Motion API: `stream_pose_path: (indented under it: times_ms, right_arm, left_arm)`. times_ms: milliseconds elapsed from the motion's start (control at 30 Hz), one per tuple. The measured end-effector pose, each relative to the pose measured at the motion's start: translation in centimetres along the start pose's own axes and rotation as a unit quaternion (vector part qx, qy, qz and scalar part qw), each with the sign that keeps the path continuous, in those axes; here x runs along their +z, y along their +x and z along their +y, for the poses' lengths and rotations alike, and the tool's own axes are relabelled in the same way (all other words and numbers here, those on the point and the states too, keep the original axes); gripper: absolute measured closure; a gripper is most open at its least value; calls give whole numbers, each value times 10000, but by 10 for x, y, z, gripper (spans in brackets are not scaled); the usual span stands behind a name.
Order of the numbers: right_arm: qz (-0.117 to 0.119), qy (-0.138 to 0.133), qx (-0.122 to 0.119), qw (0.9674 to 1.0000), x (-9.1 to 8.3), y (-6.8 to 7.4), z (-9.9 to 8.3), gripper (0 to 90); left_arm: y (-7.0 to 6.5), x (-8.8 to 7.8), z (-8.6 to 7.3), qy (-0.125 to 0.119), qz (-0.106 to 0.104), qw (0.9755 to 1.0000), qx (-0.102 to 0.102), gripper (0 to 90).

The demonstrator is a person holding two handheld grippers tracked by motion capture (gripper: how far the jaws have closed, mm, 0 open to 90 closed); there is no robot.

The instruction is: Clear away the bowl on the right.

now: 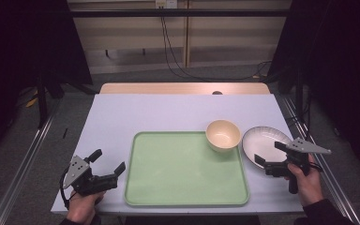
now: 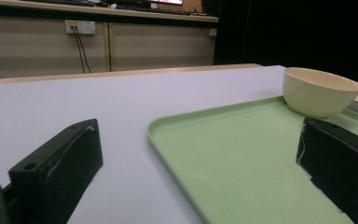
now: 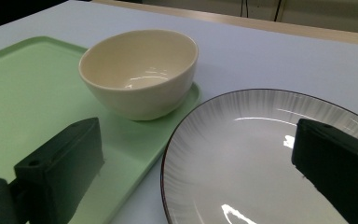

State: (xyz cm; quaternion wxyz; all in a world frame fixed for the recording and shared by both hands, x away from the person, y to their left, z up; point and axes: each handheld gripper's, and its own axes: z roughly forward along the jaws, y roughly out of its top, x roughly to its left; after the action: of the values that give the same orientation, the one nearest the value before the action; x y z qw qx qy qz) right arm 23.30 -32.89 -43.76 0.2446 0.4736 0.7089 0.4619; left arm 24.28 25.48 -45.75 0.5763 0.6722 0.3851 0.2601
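Between the right gripper's (image 1: 268,154) wide-open jaws, the plate (image 3: 261,154), ungripped; left gripper (image 1: 108,161) likewise agape beside the tray (image 1: 183,187).

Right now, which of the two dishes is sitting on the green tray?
The cream bowl stands in the tray's far right corner. The white plate lies beside the tray on the bare table, under the right gripper.

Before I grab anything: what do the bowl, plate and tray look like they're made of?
Bowl: cream, glossy, thick-walled, probably glazed ceramic, possibly melamine. Plate: white, dark rim line, sharp light reflections, likely glazed ceramic. Tray: pale green, matte, rounded raised rim, looks like moulded plastic.
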Motion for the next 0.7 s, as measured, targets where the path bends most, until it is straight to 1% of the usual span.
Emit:
stream_pose_path:
  times_ms: [67,233,267,367,400,467,533,600,667,700]
  right_arm:
    - [-30,21,-70,10000,-3,0,-3,17]
    - [-61,65,-26,10000,-11,1,-11,20]
    - [-68,56,-75,9999,-13,1,-13,19]
    - [-73,44,-74,9999,-19,2,-16,19]
    - [-89,23,-104,9999,-21,1,-17,19]
    - [-127,14,-42,9999,-25,1,-21,18]
    - [-154,34,-91,9998,-27,2,-24,17]
    - [-117,95,-136,9998,-29,2,-26,17]
    - [-144,123,-143,9997,-31,2,-27,17]
    - [-192,154,-127,9996,-31,1,-27,17]
  left_arm:
    - [0,0,0,-19,5,10000,-26,3]
    - [0,0,0,-23,13,10000,-31,3]
    - [0,0,0,-28,-22,10000,-29,3]
    - [0,0,0,-1,13,10000,-4,3]
    - [0,0,0,-14,-16,10000,-15,3]
    - [0,0,0,-18,-5,10000,-11,3]
    - [0,0,0,-28,-23,10000,-23,3]
    - [0,0,0,-26,-39,10000,-16,3]
    - [0,0,0,-19,-44,10000,-9,3]
    - [0,0,0,-29,16,10000,-27,3]
